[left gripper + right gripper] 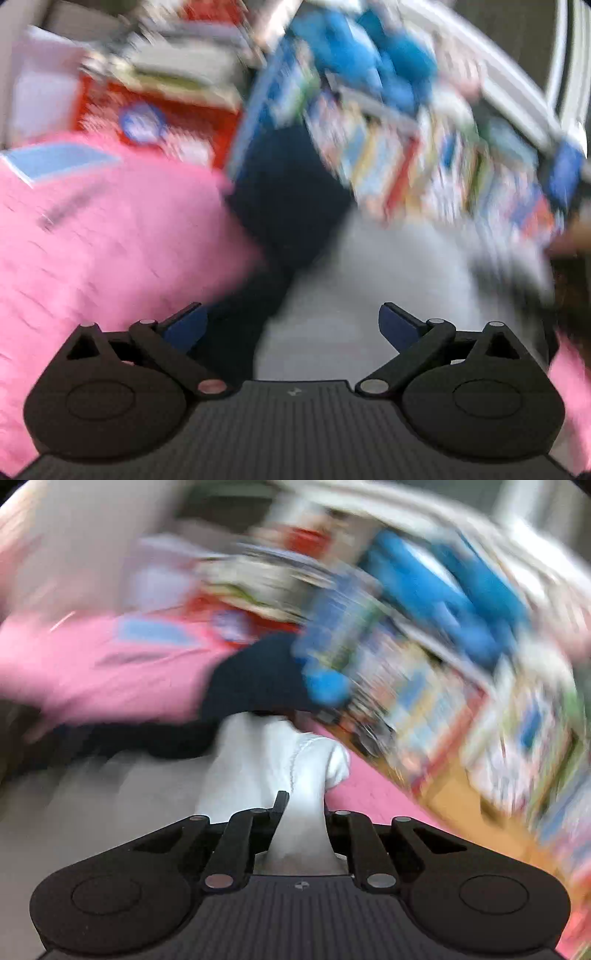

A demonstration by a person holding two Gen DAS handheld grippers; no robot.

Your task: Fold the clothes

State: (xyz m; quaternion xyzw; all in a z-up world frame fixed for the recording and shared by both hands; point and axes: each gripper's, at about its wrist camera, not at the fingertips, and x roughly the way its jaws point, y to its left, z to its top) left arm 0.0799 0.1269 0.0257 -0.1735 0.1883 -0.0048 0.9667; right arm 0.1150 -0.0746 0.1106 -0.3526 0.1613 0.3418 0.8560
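White cloth (295,771) sits pinched between the closed jaws of our right gripper (301,808), bunched just ahead of them over the pink bedding (110,672). Our left gripper (291,321) hangs with its jaws spread wide and empty above a pale garment (369,295), beside a dark navy one (288,206). Both views are smeared. We judge the pinch narrow, so a fast swing could pull the fabric free, or drag the navy piece and spoil the fold.

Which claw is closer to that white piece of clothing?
Right. The right claw is shut on the white garment; the left claw hangs open above it, not touching.
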